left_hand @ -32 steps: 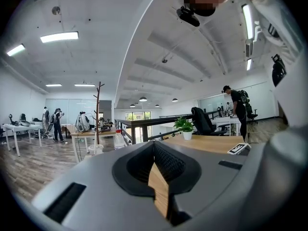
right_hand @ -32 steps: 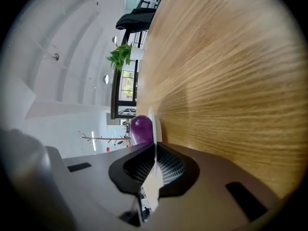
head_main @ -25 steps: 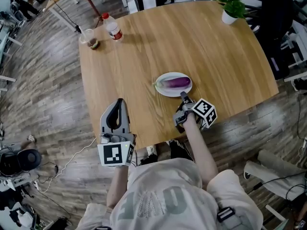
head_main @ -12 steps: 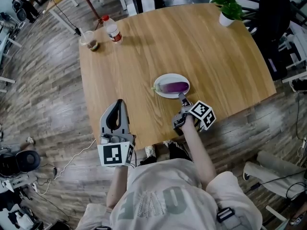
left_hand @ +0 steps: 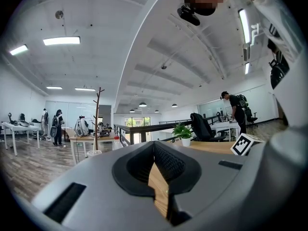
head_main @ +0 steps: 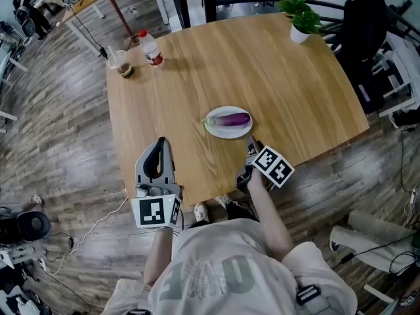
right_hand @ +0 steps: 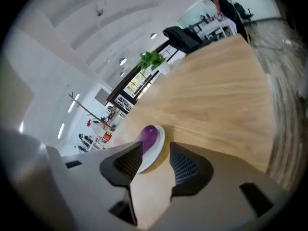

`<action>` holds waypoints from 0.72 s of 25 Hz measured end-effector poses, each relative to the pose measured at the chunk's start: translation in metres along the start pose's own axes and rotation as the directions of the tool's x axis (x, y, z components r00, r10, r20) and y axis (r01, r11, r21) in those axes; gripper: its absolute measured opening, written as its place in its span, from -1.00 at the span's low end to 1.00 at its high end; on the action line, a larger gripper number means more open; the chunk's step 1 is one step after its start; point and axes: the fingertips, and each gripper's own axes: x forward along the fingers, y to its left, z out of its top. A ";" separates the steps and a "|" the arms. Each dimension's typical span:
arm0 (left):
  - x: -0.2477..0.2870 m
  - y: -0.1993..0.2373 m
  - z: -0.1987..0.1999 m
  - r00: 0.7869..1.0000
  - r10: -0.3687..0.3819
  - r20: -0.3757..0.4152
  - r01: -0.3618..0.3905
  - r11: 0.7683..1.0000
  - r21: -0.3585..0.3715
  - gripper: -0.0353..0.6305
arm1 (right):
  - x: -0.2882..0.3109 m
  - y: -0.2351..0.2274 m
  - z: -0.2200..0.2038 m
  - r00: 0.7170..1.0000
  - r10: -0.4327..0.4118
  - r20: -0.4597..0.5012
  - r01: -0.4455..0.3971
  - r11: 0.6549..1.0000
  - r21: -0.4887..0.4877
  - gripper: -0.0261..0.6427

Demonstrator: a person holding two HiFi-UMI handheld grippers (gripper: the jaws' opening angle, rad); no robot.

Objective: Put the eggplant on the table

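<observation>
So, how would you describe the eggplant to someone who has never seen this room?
Find the big wooden table; near its front edge sits a white plate. The eggplant lies on that plate: long and purple, the only purple thing there, far from the bottle and cup at the back left and the plant at the back right.

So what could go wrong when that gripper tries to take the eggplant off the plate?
1. The eggplant looks smooth and rounded, so it might slip or roll away when the right gripper, whose jaws are opening with nothing between them, closes on it.
2. The plate sits loose on the table, fairly near the front edge. A jaw catching its rim could slide or tip it.
</observation>
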 end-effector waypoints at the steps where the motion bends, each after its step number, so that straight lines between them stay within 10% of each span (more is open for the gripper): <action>1: 0.000 0.000 0.001 1.000 0.001 0.004 -0.001 1.000 0.001 -0.87 | -0.006 0.001 0.008 0.999 -0.013 0.029 0.015 0.998 -0.064 -0.37; 6: -0.006 0.004 0.009 1.000 0.012 0.028 -0.013 1.000 0.017 -0.87 | -0.044 0.026 0.053 0.978 0.007 0.210 0.064 0.943 -0.326 -0.64; 12: -0.009 0.001 0.024 0.997 0.006 0.079 -0.008 1.000 0.025 -0.87 | -0.110 0.099 0.090 0.896 0.152 0.418 0.190 0.718 -0.669 -0.80; 18: -0.011 -0.013 0.039 0.992 -0.026 0.126 0.023 0.999 0.025 -0.87 | -0.157 0.182 0.065 0.838 0.391 0.380 0.093 0.584 -0.807 -0.80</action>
